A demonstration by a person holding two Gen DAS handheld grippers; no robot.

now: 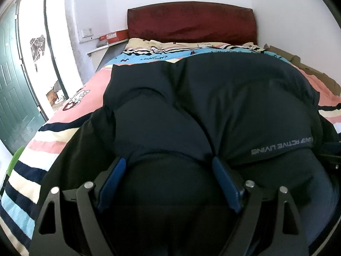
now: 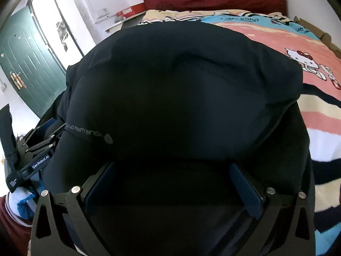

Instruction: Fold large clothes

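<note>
On the bed (image 1: 64, 128), near edge, I see the dark navy jacket (image 1: 213, 106) bunched in a puffy heap, filling both wrist views. Its near folds are too dark to read. Left gripper (image 1: 168, 164): jaws spread wide, fabric bulging between, pads not clearly pinching, so released. Right gripper (image 2: 172, 168): jaws wide, grip on cloth unclear, can't tell. Striped cartoon blanket (image 2: 309, 49), red headboard (image 1: 191, 21) far, green door (image 1: 12, 85) left.
</note>
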